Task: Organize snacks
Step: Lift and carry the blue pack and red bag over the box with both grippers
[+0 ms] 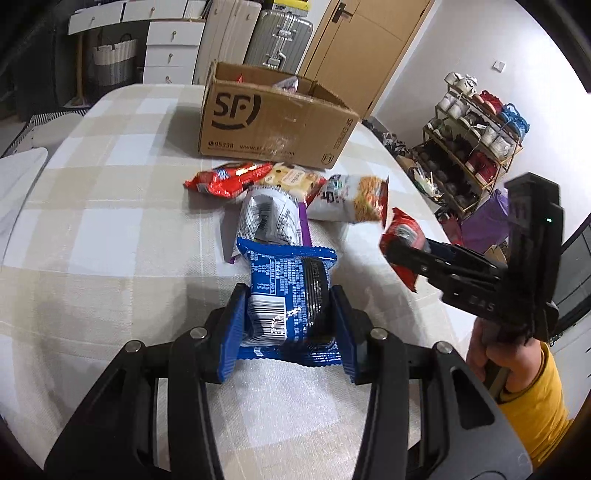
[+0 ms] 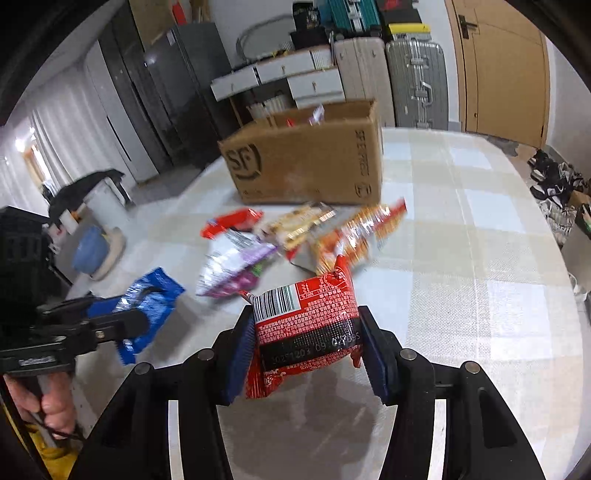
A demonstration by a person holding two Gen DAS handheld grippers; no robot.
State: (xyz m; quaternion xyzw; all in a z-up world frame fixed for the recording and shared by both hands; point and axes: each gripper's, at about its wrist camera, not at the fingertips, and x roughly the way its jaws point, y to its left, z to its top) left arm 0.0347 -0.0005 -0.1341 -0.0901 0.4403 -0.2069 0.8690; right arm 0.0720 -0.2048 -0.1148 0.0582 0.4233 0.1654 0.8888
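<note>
My left gripper (image 1: 290, 314) is shut on a blue snack packet (image 1: 286, 299), held just above the checked tablecloth; the same packet (image 2: 147, 306) shows at the left of the right wrist view. My right gripper (image 2: 306, 339) is shut on a red snack packet (image 2: 308, 321), lifted off the table; in the left wrist view that red packet (image 1: 404, 240) hangs at the right. An open cardboard box (image 1: 273, 122) (image 2: 310, 162) stands at the back of the table with a few snacks inside. In front of it lie several loose packets (image 1: 280, 199) (image 2: 295, 236).
The table (image 1: 110, 229) has a rounded edge. A shoe rack (image 1: 476, 147) stands right of it, with suitcases (image 1: 277, 33) and white drawers (image 1: 170, 48) behind. A person's hand in a yellow sleeve (image 1: 532, 398) holds the right gripper.
</note>
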